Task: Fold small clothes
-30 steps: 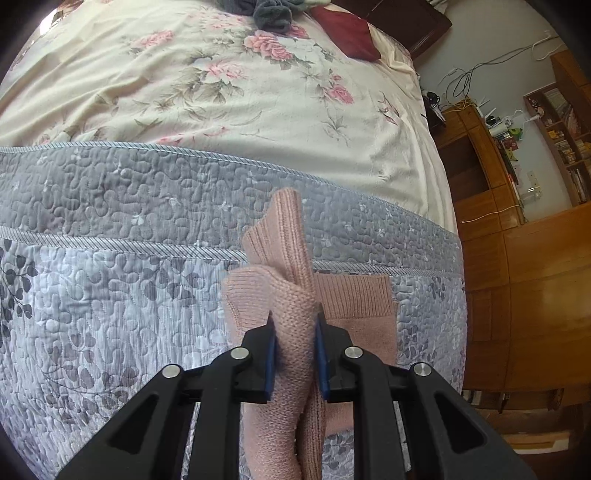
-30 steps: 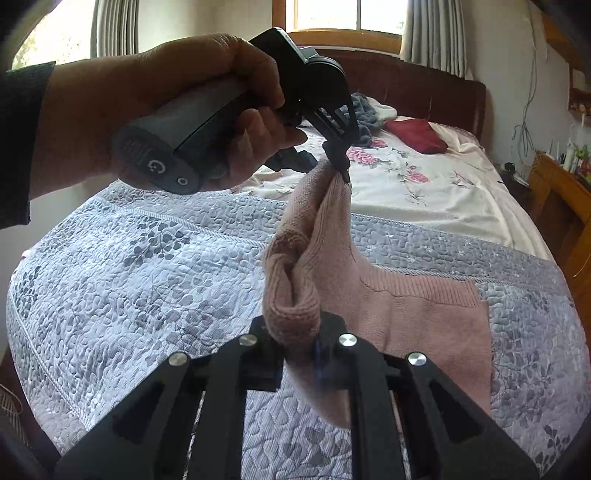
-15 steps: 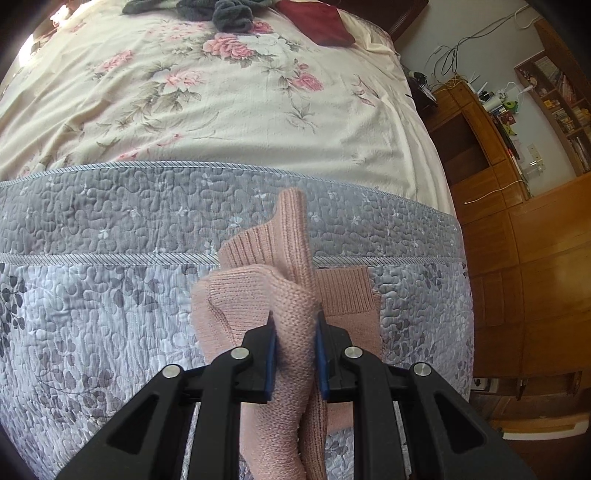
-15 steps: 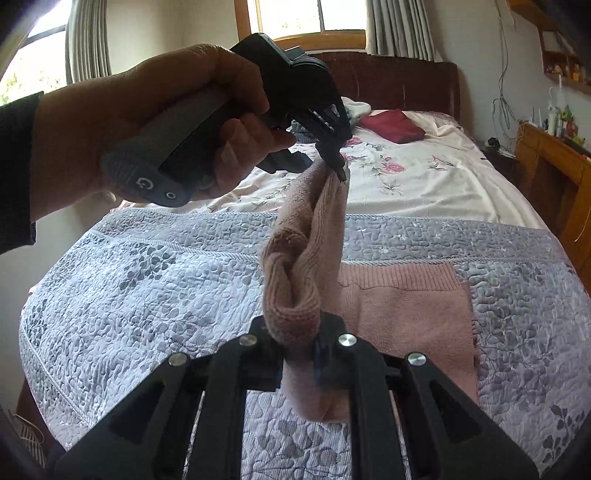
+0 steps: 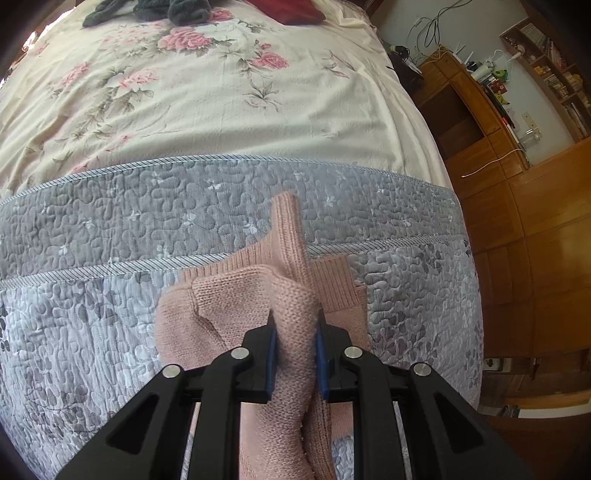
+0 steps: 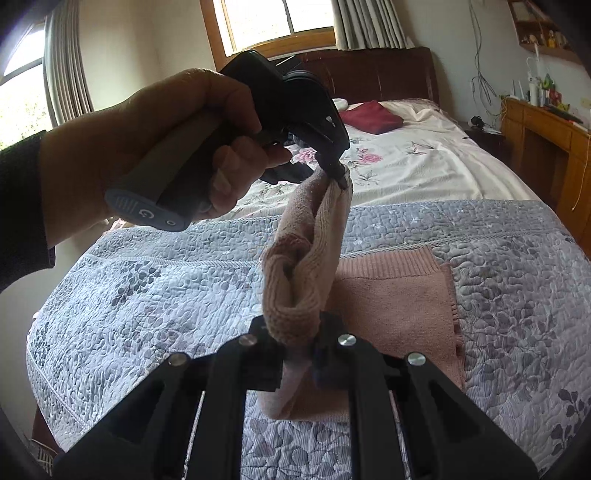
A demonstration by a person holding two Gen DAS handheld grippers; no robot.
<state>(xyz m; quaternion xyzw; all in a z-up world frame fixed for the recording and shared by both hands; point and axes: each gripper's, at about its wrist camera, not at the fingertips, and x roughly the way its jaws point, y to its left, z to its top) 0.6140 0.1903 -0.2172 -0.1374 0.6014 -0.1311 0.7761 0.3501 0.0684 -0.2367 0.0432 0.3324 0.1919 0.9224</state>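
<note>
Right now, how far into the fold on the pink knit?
Mid-fold. Done: part of the pink knit garment lies flat on the grey quilt, ribbed hem squared. In hand: left gripper and right gripper both pinch one raised edge, stretched between them above the bed. Left: lay that edge over, release, smooth.

Bed fills middle of right wrist view: cream floral sheet, grey quilted coverlet lower. Dark wooden headboard upper centre. Bright window above, curtains beside. Wooden cabinets right of left wrist view. Pale walls, daylight.
</note>
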